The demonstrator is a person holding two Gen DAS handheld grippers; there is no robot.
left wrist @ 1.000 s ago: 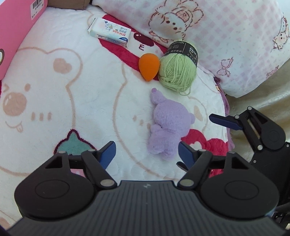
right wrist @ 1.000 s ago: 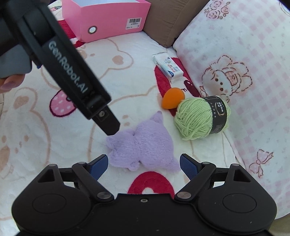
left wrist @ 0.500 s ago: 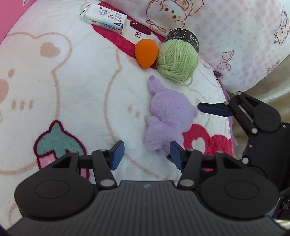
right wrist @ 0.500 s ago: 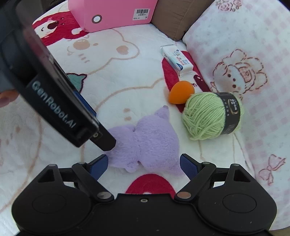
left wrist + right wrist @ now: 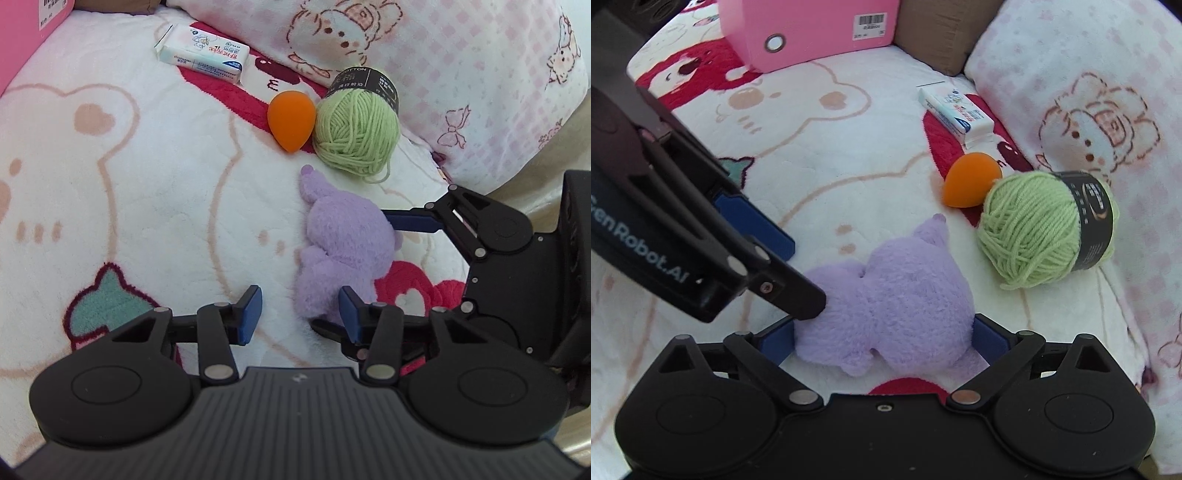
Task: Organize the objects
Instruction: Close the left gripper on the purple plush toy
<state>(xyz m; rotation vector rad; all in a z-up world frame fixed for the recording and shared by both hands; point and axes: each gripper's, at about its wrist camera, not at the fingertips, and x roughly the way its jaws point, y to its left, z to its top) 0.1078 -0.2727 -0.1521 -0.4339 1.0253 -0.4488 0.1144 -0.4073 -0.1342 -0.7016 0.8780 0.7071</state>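
Note:
A purple plush toy (image 5: 343,240) lies on the cartoon-print blanket (image 5: 147,192). My left gripper (image 5: 301,314) is at its lower end with jaws closing. The right blue pad touches the plush; the left pad stands clear of it. My right gripper (image 5: 884,341) straddles the plush (image 5: 897,299) from the other side, its jaws opening wide with the toy between the pads. In the right wrist view, one finger of the left gripper (image 5: 798,273) pokes into the plush's left end. An orange egg-shaped sponge (image 5: 291,122) and a green yarn ball (image 5: 356,129) touch each other just beyond the plush.
A white tissue pack (image 5: 203,55) lies further back on the blanket. A pink box (image 5: 812,29) stands at the far edge beside a brown cushion (image 5: 934,40). A pink checked pillow (image 5: 461,74) borders the right side, close behind the yarn.
Both grippers have come down closer to the purple plush. The left jaws have narrowed around its lower end, and the right jaws have widened and now sit on either side of it.

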